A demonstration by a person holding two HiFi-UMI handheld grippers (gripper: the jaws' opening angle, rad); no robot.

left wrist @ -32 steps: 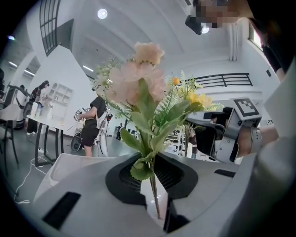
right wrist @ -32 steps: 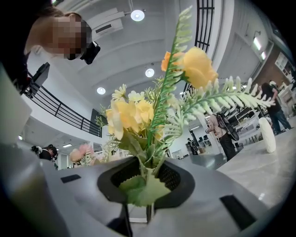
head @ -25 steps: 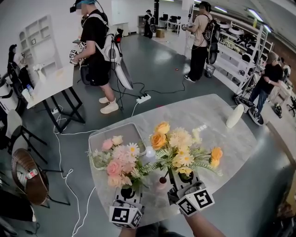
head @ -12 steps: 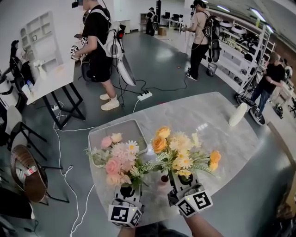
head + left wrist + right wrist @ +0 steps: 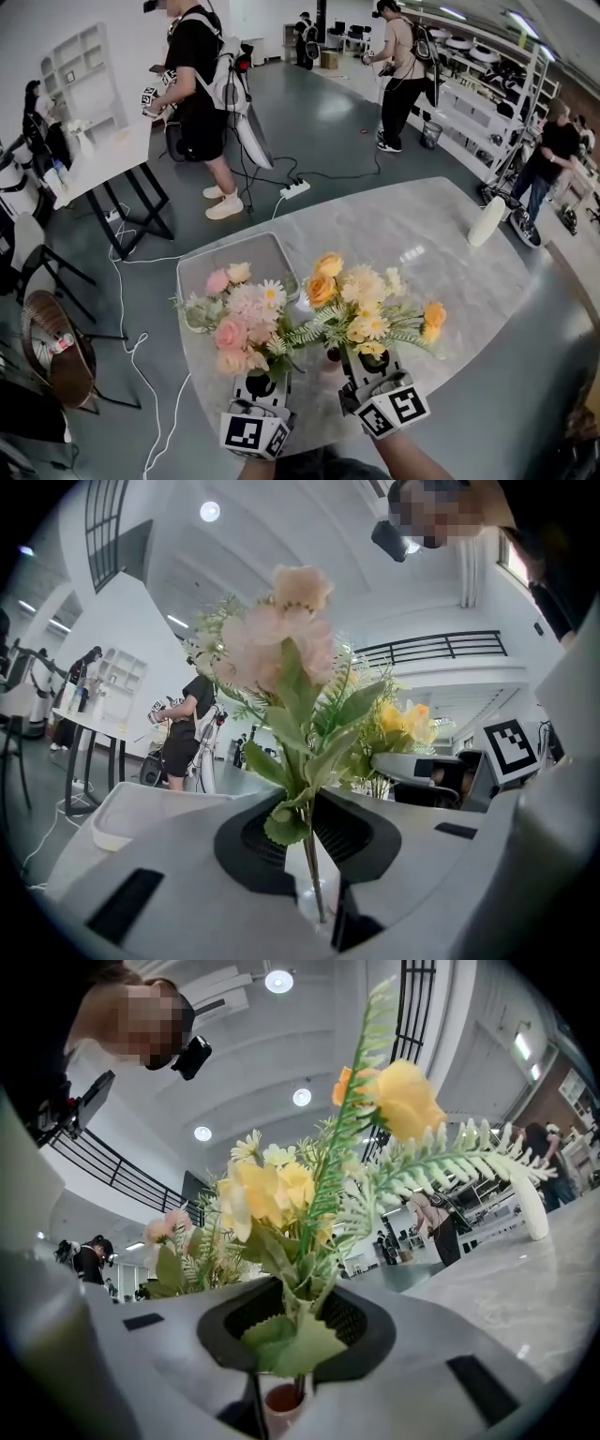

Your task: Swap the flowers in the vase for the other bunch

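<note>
Tools clamp pink bunch, yellow bunch.

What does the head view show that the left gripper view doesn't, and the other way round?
Only the head view: the table's whole top and the tall white object at its far right edge. Only the left gripper view: the left gripper shut on the thin stem of the pink bunch, plus ceiling lights. Both: the pink bunch beside the yellow bunch.
</note>
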